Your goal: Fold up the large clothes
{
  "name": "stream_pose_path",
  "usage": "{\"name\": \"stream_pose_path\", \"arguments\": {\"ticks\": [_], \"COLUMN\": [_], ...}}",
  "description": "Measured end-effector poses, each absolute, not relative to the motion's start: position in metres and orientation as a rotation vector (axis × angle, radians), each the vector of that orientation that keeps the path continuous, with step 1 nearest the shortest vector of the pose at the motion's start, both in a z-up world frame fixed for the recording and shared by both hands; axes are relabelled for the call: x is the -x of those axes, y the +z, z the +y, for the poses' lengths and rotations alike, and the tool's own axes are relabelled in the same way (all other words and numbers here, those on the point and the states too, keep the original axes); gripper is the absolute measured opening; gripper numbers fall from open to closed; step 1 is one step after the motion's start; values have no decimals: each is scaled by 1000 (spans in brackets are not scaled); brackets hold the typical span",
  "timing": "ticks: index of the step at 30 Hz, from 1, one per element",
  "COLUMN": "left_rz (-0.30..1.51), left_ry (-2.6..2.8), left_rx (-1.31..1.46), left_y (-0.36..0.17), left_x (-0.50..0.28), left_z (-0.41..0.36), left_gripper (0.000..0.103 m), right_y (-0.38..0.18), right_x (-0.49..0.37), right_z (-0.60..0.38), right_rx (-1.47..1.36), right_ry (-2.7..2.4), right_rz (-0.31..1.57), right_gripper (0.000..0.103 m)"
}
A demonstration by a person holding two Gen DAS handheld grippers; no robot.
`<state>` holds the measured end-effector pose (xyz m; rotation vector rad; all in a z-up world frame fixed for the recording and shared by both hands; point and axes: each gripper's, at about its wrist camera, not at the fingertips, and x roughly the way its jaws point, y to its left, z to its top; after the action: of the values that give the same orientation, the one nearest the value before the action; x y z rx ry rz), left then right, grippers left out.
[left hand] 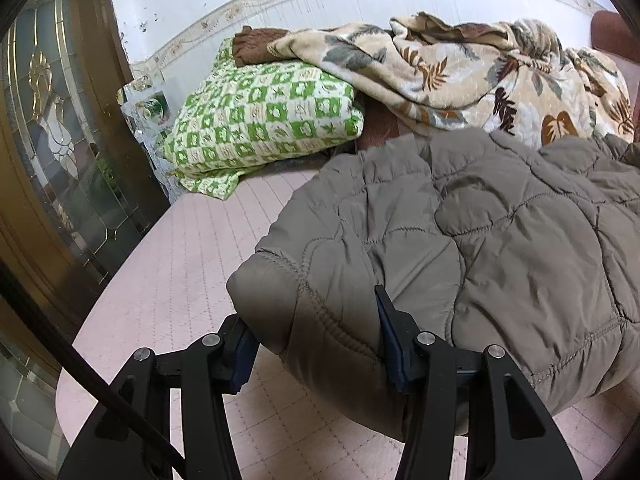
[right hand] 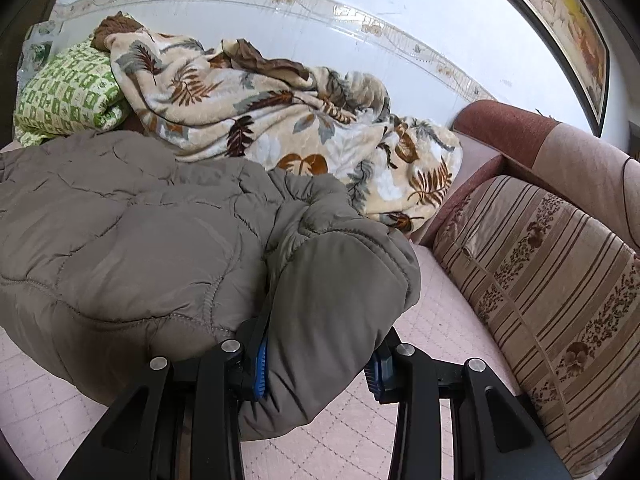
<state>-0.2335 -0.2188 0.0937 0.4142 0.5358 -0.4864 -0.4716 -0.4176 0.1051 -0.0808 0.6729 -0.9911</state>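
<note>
A grey-brown quilted padded jacket (left hand: 500, 232) lies bunched on the pink quilted bed sheet (left hand: 180, 272). My left gripper (left hand: 316, 344) has its jaws wide apart around the jacket's thick left corner, fabric filling the gap between the blue pads. In the right wrist view the same jacket (right hand: 140, 248) fills the left and middle. My right gripper (right hand: 316, 368) has its jaws wide apart around the jacket's puffy right end. I cannot tell whether either gripper is squeezing the fabric.
A green checked folded quilt (left hand: 264, 120) and a leaf-print beige blanket (left hand: 480, 76) lie behind the jacket against the white wall. A glass-panelled wooden door (left hand: 48, 140) stands at left. A striped sofa cushion (right hand: 540, 280) and armrest bound the right side.
</note>
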Motion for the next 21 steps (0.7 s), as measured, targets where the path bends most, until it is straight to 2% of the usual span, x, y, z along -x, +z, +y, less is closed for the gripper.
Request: {"name": "stream_pose_path", "arguments": {"ticks": [10,21], "left_rz": [480,477], "left_ry": [-496,-497], "left_rx": [-385,-374], "left_y": [119,114], "left_x": [260,296], "left_z": [-188,-149], "left_gripper": [51,51], "right_y": [124,122], "right_x": [498,531], "right_z": [-384,-348], "right_rx": [114,110], "right_ry": [-988,-982], "right_rz": [629,618], "right_gripper": [39,39]}}
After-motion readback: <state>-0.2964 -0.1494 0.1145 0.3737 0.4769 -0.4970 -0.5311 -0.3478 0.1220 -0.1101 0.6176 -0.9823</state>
